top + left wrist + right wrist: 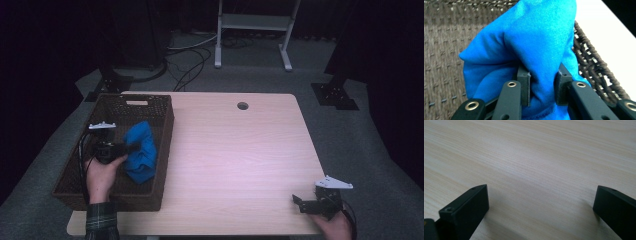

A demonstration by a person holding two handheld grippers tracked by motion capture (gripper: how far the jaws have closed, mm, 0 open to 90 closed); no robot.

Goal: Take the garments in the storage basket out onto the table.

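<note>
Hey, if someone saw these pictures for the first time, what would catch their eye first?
The bright blue cloth stands out, bunched over the brown woven basket at the table's left, pinched in the left claw. Next comes the pale wooden table, bare across its middle, with the right claw open at its near right corner.

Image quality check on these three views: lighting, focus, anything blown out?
High view: dim and soft, dark surroundings, table lit evenly, basket murky. Left gripper view: bright, cloth sharp and saturated, tabletop at upper right blown out white. Right gripper view: wood grain crisp in the middle, softer far off, jaws near the lens slightly blurred, with soft shadows beneath them.
</note>
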